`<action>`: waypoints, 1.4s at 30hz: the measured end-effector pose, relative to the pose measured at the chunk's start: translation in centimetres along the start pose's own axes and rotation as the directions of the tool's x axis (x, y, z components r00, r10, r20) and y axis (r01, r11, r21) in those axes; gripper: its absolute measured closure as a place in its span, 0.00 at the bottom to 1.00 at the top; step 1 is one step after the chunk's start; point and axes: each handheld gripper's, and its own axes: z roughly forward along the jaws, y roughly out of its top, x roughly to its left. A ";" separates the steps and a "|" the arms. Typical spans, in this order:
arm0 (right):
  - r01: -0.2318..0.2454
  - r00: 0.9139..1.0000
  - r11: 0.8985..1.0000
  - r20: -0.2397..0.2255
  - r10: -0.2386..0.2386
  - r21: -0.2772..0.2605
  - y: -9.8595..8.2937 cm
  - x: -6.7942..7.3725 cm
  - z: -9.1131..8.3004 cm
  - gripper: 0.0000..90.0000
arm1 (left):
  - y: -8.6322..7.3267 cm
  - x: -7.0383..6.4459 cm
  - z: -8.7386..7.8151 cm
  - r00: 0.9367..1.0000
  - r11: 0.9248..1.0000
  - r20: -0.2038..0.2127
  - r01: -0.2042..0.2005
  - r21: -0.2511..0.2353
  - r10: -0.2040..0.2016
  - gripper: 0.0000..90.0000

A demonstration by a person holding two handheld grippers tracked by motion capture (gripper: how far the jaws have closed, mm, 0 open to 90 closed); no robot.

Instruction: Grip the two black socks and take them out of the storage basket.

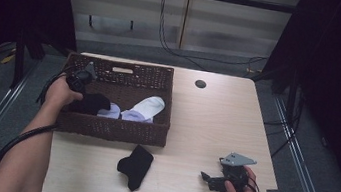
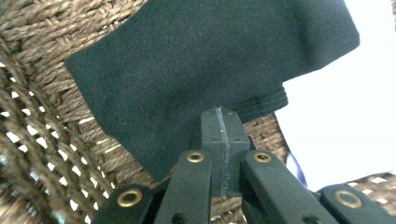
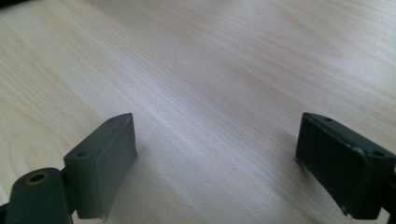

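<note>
Left tool pinching a black sock inside the basket; right tool idle and spread.

The left tool (image 2: 222,116), at left centre of the high view, has its jaws pressed together on the edge of a black sock (image 2: 205,60), which hangs over the woven floor in the left half of the wicker basket (image 1: 113,129). The right tool (image 3: 217,158), at lower right of the high view, rests on the bare desk (image 1: 206,116) with jaws wide apart, holding nothing. Risk, as judged: the grip takes only the sock's edge, so the cloth may slip out or snag on the weave when moved. White socks (image 1: 149,107) lie just beside it and could be dragged along. A second black sock (image 1: 135,166) lies on the desk below the basket, well apart from both tools.
</note>
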 end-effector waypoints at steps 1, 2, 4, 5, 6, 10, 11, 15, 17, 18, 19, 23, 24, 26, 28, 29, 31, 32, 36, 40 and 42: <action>0.000 1.000 1.000 0.000 0.000 0.000 0.0 0.0 0.0 0.13 | 0.0 -0.1 -0.3 1.000 1.000 -0.004 0.005 -0.007 -0.005 1.00; 0.001 1.000 1.000 0.000 -0.001 0.000 0.0 0.0 0.0 0.13 | 0.1 -0.3 -0.7 1.000 1.000 -0.006 0.000 -0.004 0.000 1.00; 0.000 1.000 1.000 0.000 0.000 0.000 0.0 0.0 0.0 0.13 | 0.2 -0.4 -1.0 1.000 1.000 -0.010 -0.014 0.002 0.015 1.00; 0.000 1.000 1.000 0.000 0.000 0.000 0.0 0.0 0.0 0.13 | 0.2 -0.5 -1.0 1.000 1.000 -0.012 -0.010 -0.010 0.010 1.00; 0.000 1.000 1.000 0.000 0.000 0.000 0.0 0.0 0.0 0.13 | 0.2 -0.5 -0.9 1.000 1.000 -0.014 -0.006 -0.022 0.005 1.00; 0.000 1.000 1.000 0.000 0.000 0.000 0.0 0.0 0.0 0.13 | 0.2 0.0 0.0 0.998 0.998 -0.055 0.002 -0.064 -0.006 0.71; 0.000 1.000 1.000 0.000 0.000 0.000 0.0 0.0 0.0 0.13 | 0.2 0.2 0.4 0.998 0.997 -0.063 0.004 -0.072 -0.008 0.65; 0.000 1.000 1.000 0.000 0.000 0.000 0.0 0.0 0.0 0.13 | 0.4 0.5 1.5 0.996 0.998 -0.084 -0.016 -0.057 0.011 0.53; 0.000 1.000 1.000 0.000 0.000 0.000 0.0 0.0 0.0 0.13 | 0.6 0.6 1.7 0.997 0.998 -0.078 -0.007 -0.069 0.002 0.53; 0.000 1.000 1.000 0.000 0.000 0.000 0.0 0.0 0.0 0.13 | 0.7 0.6 1.8 0.997 0.998 -0.074 -0.005 -0.059 0.000 0.56; 0.000 1.000 1.000 0.000 0.000 0.000 0.0 0.0 0.0 0.13 | 0.7 0.6 2.0 0.998 0.999 -0.061 -0.007 -0.041 0.005 0.64; 0.000 1.000 1.000 0.000 0.000 0.000 0.0 0.0 0.0 0.13 | 0.8 0.7 2.4 0.999 1.000 -0.047 0.014 -0.024 -0.015 0.91; 0.000 1.000 1.000 0.000 0.000 0.000 0.0 0.0 0.0 0.13 | 0.7 0.8 2.3 0.999 0.999 -0.027 0.024 -0.026 -0.025 0.98; 0.000 1.000 1.000 0.000 0.000 0.000 0.0 0.0 0.0 0.13 | 0.8 0.6 2.1 0.999 0.999 -0.012 0.043 -0.004 -0.043 1.00; 0.000 1.000 1.000 0.001 0.000 0.000 0.0 0.0 0.0 0.13 | 0.8 0.3 1.6 0.999 0.999 0.006 0.045 0.009 -0.045 1.00; 0.000 1.000 1.000 0.001 0.000 0.000 0.0 0.0 0.0 0.13 | 0.9 0.1 1.2 0.999 0.999 0.011 0.049 0.007 -0.049 1.00; -0.001 1.000 1.000 0.000 0.001 0.000 0.0 0.0 0.0 0.13 | 1.0 -0.2 0.4 0.999 0.999 0.018 0.033 0.009 -0.033 1.00; 0.000 1.000 1.000 0.000 0.000 0.000 0.0 0.0 0.0 0.13 | 1.1 -0.4 0.1 0.999 1.000 0.022 0.031 0.002 -0.031 1.00; 0.000 1.000 1.000 0.000 0.000 0.000 0.0 0.0 0.0 0.13 | 1.4 -1.6 -1.3 0.999 1.000 0.040 -0.009 -0.016 0.009 1.00; 0.000 1.000 1.000 0.001 0.000 0.000 0.0 0.0 0.0 0.13 | 1.8 -2.8 -2.4 0.998 0.998 0.049 -0.043 -0.035 0.045 1.00; 0.000 1.000 1.000 0.000 0.000 0.000 0.0 0.0 0.0 0.13 | 2.0 -3.3 -3.0 0.997 0.998 0.044 -0.058 -0.030 0.060 1.00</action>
